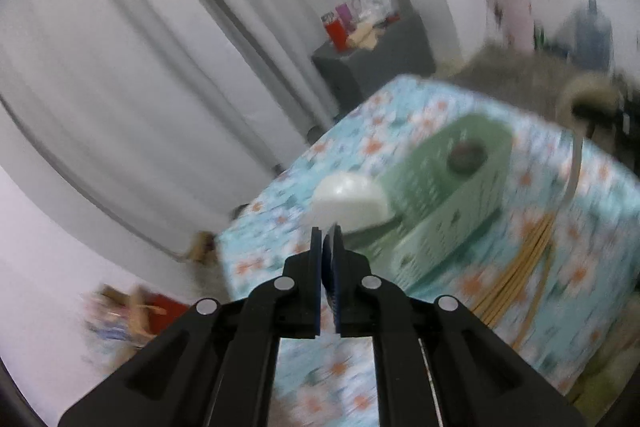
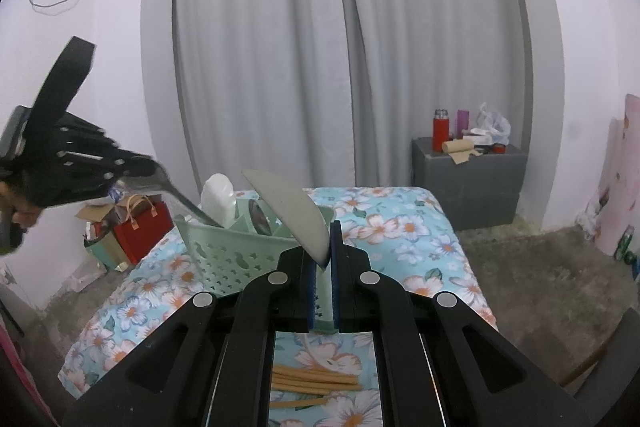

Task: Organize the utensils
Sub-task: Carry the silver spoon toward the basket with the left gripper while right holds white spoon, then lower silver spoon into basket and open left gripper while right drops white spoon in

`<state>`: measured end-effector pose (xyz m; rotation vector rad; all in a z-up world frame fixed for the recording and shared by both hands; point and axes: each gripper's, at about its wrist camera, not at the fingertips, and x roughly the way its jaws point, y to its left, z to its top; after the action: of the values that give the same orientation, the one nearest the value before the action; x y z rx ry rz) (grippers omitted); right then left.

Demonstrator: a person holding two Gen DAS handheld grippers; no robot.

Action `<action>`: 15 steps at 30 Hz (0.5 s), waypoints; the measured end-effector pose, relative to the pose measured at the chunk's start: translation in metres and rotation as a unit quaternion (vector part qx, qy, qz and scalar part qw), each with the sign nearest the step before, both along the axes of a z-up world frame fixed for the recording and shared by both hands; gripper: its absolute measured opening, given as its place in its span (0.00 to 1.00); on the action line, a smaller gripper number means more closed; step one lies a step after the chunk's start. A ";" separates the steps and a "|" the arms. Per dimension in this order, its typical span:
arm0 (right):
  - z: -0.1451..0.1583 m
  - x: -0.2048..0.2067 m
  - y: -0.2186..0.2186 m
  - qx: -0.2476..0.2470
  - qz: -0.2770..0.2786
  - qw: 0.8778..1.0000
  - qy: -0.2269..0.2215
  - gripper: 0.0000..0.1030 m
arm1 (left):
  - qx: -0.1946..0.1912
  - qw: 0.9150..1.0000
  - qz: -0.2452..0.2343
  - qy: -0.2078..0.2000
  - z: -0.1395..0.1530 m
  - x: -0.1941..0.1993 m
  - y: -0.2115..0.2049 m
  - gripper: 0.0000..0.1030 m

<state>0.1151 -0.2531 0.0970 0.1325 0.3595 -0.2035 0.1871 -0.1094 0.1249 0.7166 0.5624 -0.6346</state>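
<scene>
A pale green perforated basket [image 2: 224, 255] stands on the floral tablecloth; it also shows blurred in the left wrist view [image 1: 444, 183]. My left gripper [image 1: 327, 231] is shut on a white spoon-like utensil [image 1: 350, 201], held over the basket's near end; in the right wrist view the left gripper [image 2: 76, 163] holds a utensil handle [image 2: 180, 199] slanting down into the basket. My right gripper [image 2: 324, 259] is shut on a grey flat plate-like piece [image 2: 288, 211], raised just right of the basket. Wooden chopsticks [image 2: 312, 381] lie on the cloth below the right gripper.
The floral-covered table [image 2: 408, 227] ends near grey curtains behind. A grey cabinet [image 2: 468, 175] with a red flask and clutter stands at the back right. A red bag and boxes [image 2: 132, 231] sit on the floor to the left. A round dark object [image 2: 260, 219] is inside the basket.
</scene>
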 end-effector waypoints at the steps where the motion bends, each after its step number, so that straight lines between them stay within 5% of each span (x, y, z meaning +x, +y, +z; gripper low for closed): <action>1: 0.000 0.001 0.001 0.000 0.001 1.000 0.001 0.04 | -0.026 1.000 0.000 0.014 0.002 0.005 -0.001 0.07; 4: 0.002 0.001 0.001 -0.002 0.002 1.000 0.001 0.04 | -0.123 0.991 -0.005 0.057 0.009 0.020 0.001 0.15; 8: 0.005 0.001 -0.003 0.005 0.002 1.000 -0.001 0.04 | -0.253 0.965 0.008 0.066 0.022 0.030 0.015 0.37; 15: 0.032 0.010 -0.025 0.059 0.032 0.997 -0.039 0.04 | -0.342 0.935 0.047 0.082 0.022 0.026 0.046 0.48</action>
<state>0.1250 -0.2780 0.1286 0.2453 0.2980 -0.1129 0.2127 -0.0635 0.1473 -0.0207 0.4786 -0.7467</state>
